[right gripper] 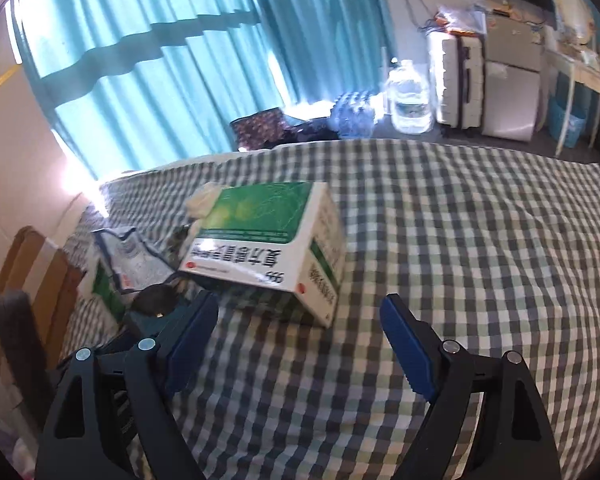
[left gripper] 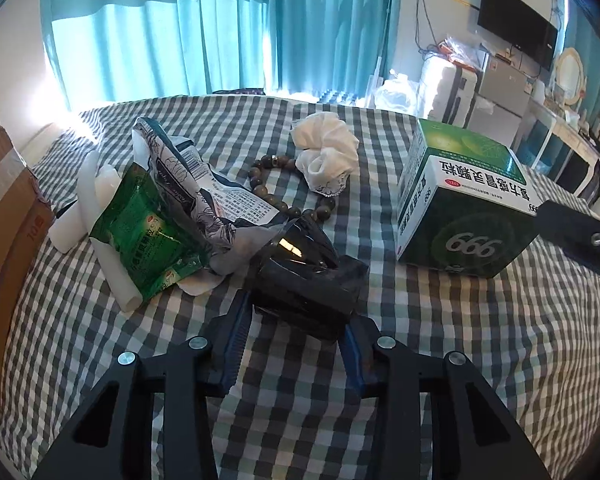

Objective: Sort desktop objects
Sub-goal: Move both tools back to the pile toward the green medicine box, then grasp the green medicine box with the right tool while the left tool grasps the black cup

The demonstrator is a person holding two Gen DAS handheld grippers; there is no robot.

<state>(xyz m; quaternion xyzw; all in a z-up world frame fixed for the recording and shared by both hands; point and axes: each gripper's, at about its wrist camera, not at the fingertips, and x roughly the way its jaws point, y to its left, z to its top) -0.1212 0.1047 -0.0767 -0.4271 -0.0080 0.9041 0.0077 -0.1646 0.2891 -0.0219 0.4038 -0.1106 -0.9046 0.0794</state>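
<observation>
We see a bed covered with a grey, green and white checked sheet, which carries all the objects. Teal curtains hang behind it.

At the left edge of the left wrist view stands a brown cardboard box, taped across the top.

The largest sorted item is the green-and-white medicine box, marked "999", resting on the sheet right of centre. In the right wrist view the same box sits just ahead of the right gripper. Its jaws are spread wide with nothing between them, only checked sheet. One finger of it shows at the right edge of the left wrist view, close to the box; we cannot tell whether it touches.

Left of centre lies a crumpled white printed bag, with a green sachet leaning in front of it. Two white candles lie beneath and behind the sachet.

The left gripper pinches a glossy black object between its blue pads; the object is held just above the sheet, near the bag. We cannot identify it further.

Behind it, a white lace-trimmed scrunchie touches a brown bead bracelet.
</observation>
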